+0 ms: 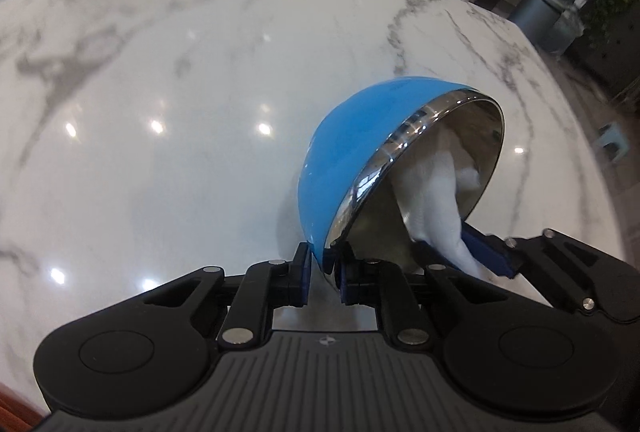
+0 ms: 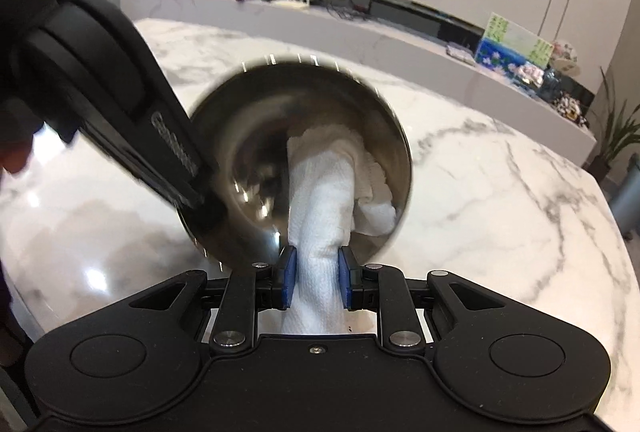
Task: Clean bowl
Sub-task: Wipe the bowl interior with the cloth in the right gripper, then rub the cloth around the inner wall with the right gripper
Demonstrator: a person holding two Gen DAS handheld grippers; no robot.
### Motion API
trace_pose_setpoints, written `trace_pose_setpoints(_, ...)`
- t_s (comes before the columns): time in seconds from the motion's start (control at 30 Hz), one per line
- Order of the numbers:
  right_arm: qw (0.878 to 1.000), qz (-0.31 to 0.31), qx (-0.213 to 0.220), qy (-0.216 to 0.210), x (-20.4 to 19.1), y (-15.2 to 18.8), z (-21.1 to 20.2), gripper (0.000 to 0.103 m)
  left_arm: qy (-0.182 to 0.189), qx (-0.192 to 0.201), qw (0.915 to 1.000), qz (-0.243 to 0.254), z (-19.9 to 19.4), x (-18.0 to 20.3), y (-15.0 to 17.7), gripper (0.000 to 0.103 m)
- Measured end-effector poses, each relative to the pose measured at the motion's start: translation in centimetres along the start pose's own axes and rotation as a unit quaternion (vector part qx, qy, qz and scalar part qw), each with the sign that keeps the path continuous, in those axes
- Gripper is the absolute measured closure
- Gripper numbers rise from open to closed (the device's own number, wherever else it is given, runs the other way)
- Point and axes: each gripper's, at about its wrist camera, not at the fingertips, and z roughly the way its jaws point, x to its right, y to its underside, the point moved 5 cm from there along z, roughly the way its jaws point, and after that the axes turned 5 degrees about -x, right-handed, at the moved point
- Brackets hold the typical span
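Nearest the left wrist camera, the left gripper [image 1: 323,274] stands narrowed, its 2 blue pads clamped on the near rim of the blue-skinned, steel-lined round bowl [image 1: 352,139], 1 pad outside the wall and 1 inside. That bowl is tipped on its side above the white grey-veined marble tabletop [image 1: 160,79], mouth turned to the right; whether its lower edge touches the top cannot be told. In the right wrist view the right gripper [image 2: 317,278] is closed to a narrow gap on a bunched white paper towel [image 2: 326,199], whose far end is pressed into the steel interior [image 2: 248,135] at the right side of the hollow. Blur on the rim suggests movement. Judged step: wiping the inside is in hand, with the left tool acting as the steadying clamp. No residue can be made out on the steel, so progress cannot be graded. Next move, as judged: sweep the towel round the wall toward the left side and bottom, keeping pressure light so the rim does not slip from the pads. Risk noted: the thin rim hold could twist under sideways load.
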Motion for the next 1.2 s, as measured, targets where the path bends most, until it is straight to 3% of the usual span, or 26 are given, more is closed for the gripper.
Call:
trace_pose_setpoints(0.3,0.999,-0.036,0.001,-0.023,-1.1,-0.8,-0.4,0.078,0.005,-0.017,0.9998,0.009,0.1,0.3,0.1,0.09)
trace_pose_setpoints(0.37,0.999,-0.049,0.006,-0.021,-1.1,-1.2,-0.3,0.057,0.006,-0.021,0.9997,0.01,0.1,0.2,0.0,0.09)
trace_pose_setpoints(0.4,0.998,-0.055,0.012,-0.02,-1.2,-1.3,-0.4,0.056,0.007,-0.022,0.9997,0.012,0.0,0.1,0.0,0.09)
trace_pose_setpoints(0.57,0.994,-0.096,0.036,-0.024,-2.1,-2.2,-0.6,0.057,0.012,-0.02,0.9997,0.006,-0.4,-0.3,-0.3,0.091)
trace_pose_setpoints(0.67,0.995,-0.089,0.02,-0.027,-1.7,-2.7,0.2,0.072,0.015,-0.018,0.9997,0.006,-0.6,-0.5,-0.6,0.091)
trace_pose_setpoints(0.7,0.996,-0.084,0.015,-0.028,-1.5,-2.8,0.4,0.072,0.016,-0.016,0.9997,0.004,-0.6,-0.5,-0.7,0.091)
trace_pose_setpoints(0.87,0.999,-0.037,-0.011,-0.037,-0.3,-3.0,1.6,0.079,0.024,0.002,0.9997,-0.01,-0.6,-0.5,-0.8,0.09)
trace_pose_setpoints(1.03,0.997,0.04,-0.032,-0.053,1.8,-3.0,2.6,0.08,0.032,0.021,0.999,-0.023,-0.6,-0.4,-1.0,0.081)
trace_pose_setpoints(1.2,0.991,0.102,-0.05,-0.069,3.6,-2.5,2.8,0.08,0.028,0.03,0.9989,-0.023,0.0,0.2,-1.8,0.079)
